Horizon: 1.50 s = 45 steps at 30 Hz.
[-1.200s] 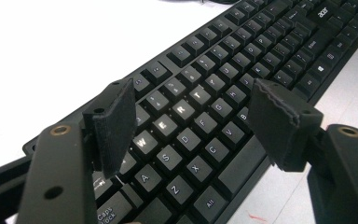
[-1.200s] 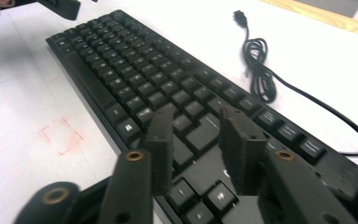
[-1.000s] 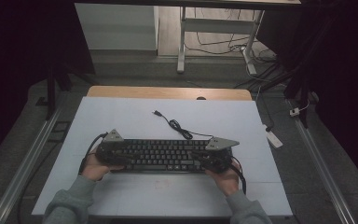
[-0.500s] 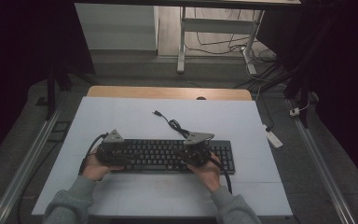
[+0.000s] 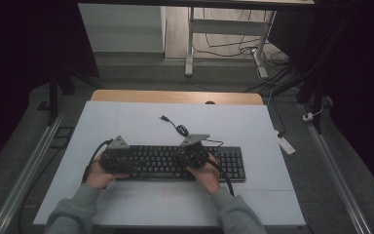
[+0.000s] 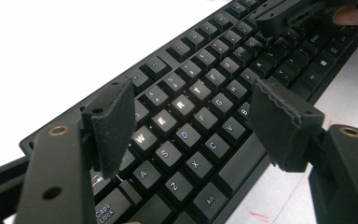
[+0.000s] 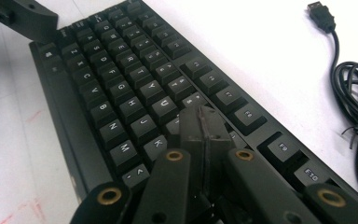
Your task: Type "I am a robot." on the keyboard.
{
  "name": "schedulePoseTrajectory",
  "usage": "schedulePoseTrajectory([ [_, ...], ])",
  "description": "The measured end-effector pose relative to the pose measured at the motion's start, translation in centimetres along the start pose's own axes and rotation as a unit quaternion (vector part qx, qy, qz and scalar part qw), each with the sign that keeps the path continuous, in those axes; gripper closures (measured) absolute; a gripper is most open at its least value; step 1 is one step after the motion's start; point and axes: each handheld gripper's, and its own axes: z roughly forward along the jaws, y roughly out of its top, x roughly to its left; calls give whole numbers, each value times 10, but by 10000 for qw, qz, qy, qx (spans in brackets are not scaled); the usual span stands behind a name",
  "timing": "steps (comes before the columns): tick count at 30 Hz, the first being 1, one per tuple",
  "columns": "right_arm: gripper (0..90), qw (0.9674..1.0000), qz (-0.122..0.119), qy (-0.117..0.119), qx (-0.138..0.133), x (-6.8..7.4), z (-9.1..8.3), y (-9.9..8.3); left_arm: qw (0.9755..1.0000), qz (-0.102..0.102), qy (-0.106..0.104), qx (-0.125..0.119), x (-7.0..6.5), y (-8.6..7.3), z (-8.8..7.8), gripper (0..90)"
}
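Observation:
A black keyboard [image 5: 175, 163] lies across the white table near its front edge, its letters faintly lit. My left gripper [image 5: 126, 162] is held over the keyboard's left end. In the left gripper view it [image 6: 191, 93] stands open above the W, E, R, T keys [image 6: 175, 109] with nothing between its pads. My right gripper [image 5: 185, 157] hovers at the keyboard's middle. In the right gripper view it [image 7: 200, 116] is shut, tips pressed together low over the keys near J and K [image 7: 144, 126]. I cannot tell whether the tips touch a key.
The keyboard's black cable [image 5: 177, 128] lies coiled behind it, its USB plug [image 7: 321, 14] loose on the table. The white table top [image 5: 126, 122] ends in a wooden strip [image 5: 175, 96] at the far side. A small white device [image 5: 285, 144] hangs off the right edge.
My right gripper has slid left along the keyboard from its right end to its middle. The left gripper and the keyboard have stayed where they were.

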Motion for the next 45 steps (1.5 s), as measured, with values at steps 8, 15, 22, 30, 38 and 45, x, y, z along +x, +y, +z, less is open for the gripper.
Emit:
schedulePoseTrajectory([
  [8, 892, 10000, -24, -46, 41, 0, 4, -1, 10000, 27, 3, 27, 0, 0, 1, 317],
  [15, 892, 9999, -15, -89, 106, -1, 9, -3, 10000, 34, 8, 31, 0, 0, 1, 316],
  [22, 894, 9997, -66, -159, 163, 0, 12, -4, 10000, 61, 29, 17, -1, 0, 1, 315],
  [30, 895, 9997, -87, -151, -153, 2, -4, 0, 10000, 42, 35, -16, 0, 0, 0, 315],
  [38, 821, 9993, 77, -279, -235, -3, -37, -13, 10000, 12, 74, -20, 1, -1, -1, 314],
  [45, 633, 9976, 211, -565, -348, -10, -66, -32, 9999, -24, 116, -11, 3, -1, 0, 311],
])
